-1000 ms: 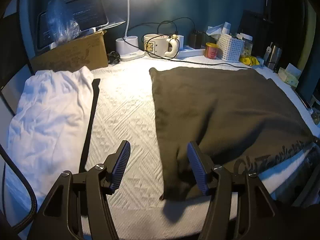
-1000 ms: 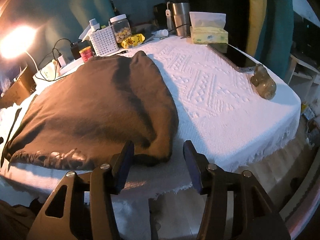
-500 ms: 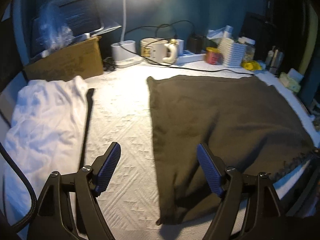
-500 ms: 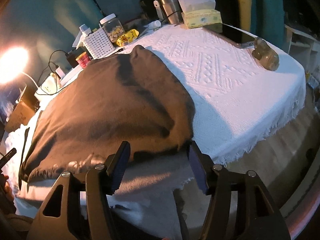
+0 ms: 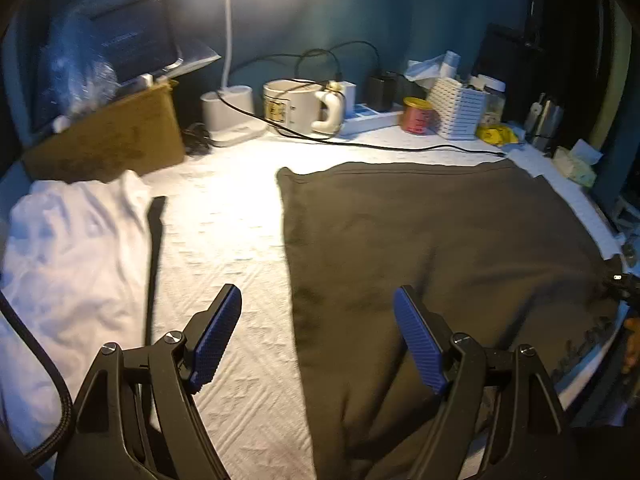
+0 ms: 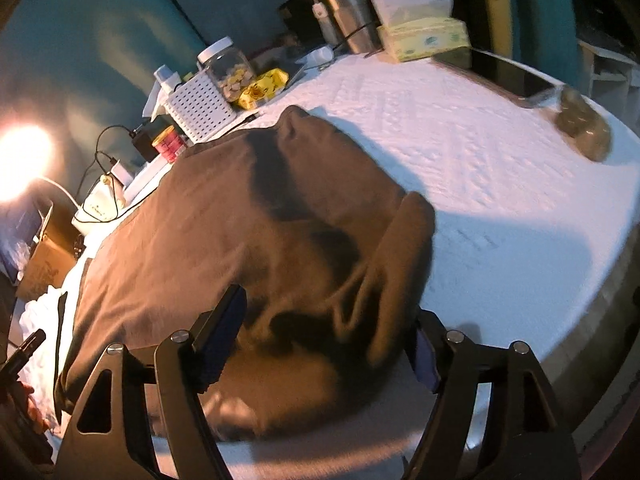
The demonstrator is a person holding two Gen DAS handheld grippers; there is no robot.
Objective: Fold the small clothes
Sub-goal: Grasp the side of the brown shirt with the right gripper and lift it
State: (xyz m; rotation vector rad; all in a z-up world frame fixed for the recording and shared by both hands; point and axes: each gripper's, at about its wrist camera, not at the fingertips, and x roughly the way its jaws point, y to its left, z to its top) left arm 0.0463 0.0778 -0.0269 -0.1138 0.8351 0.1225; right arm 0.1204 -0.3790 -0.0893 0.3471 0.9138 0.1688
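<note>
We see a dark brown garment spread mostly flat on the white textured cloth, far hem straight, left edge straight. At its right near corner the fabric's bunched and raised into a fold. A white garment lies crumpled well to its left.
</note>
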